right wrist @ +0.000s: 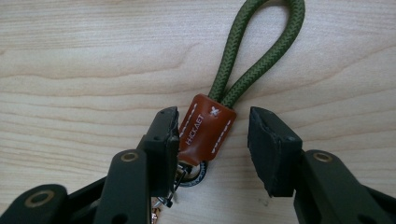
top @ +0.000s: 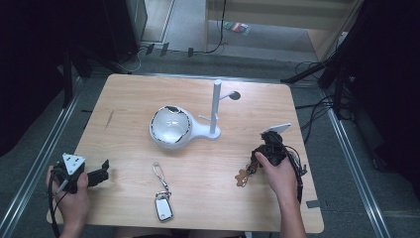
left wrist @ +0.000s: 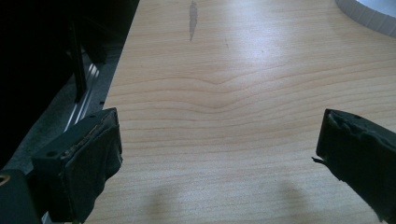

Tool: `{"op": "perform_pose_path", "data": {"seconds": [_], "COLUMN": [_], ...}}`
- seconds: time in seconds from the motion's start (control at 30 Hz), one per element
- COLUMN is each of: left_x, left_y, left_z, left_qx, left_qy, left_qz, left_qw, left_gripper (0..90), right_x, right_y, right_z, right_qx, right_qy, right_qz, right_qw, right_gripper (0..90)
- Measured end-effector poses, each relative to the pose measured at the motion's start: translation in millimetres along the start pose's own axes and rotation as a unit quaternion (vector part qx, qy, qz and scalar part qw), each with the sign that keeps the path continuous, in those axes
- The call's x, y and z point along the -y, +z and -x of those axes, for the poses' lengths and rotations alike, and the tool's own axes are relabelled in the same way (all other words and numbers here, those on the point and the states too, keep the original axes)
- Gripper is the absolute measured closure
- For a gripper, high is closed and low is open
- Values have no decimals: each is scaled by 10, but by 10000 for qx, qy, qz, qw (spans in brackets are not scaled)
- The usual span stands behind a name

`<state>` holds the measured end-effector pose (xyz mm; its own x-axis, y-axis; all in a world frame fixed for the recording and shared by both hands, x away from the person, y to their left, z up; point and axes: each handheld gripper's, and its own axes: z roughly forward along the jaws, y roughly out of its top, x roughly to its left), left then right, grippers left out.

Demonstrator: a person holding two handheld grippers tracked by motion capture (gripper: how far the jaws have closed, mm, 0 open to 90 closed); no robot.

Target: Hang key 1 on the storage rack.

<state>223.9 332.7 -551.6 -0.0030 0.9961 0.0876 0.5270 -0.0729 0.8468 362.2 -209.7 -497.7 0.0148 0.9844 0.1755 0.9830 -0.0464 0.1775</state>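
Keychain with green cord loop [right wrist: 254,51], right gripper view: braided olive cord doubled into a loop, running up out of the top centre of the frame. Both ends enter a brown leather sleeve [right wrist: 206,128] with white stitching and stamped lettering, tilted slightly, centre of frame. Dark metal ring [right wrist: 194,175] just below the sleeve. It lies flat on the wooden table [right wrist: 70,70], the sleeve between the jaws of the right gripper [right wrist: 212,144], touching the left jaw and clear of the right one.

High view, lower right: tan leather charm [top: 242,177] on the tabletop, just beside the hand.
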Motion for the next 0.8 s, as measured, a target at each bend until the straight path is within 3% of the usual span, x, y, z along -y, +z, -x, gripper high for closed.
{"op": "perform_pose_path", "data": {"seconds": [0.3,0.5,0.57,0.7,0.8], "left_x": [-1,-2,0,-1,0], "left_y": [1,0,2,-1,2], "left_z": [3,2,-5,-12,-4], "left_qx": [-2,1,10,23,10], "left_qy": [4,9,-32,-50,-31], "left_qz": [-17,-17,-2,-11,-2], "left_qw": [10000,10000,10000,10000,10000], "left_gripper": [3,3,3,3,3], "right_x": [-11,-15,-8,-1,21], "right_y": [53,82,84,83,88], "right_z": [17,3,-7,-20,-32], "right_qx": [-96,-191,-79,-66,-46], "right_qy": [84,105,103,146,-12], "right_qz": [-54,-67,-50,-21,90], "right_qw": [9999,9997,9999,9999,9999], "right_gripper": [588,660,722,732,742]}}
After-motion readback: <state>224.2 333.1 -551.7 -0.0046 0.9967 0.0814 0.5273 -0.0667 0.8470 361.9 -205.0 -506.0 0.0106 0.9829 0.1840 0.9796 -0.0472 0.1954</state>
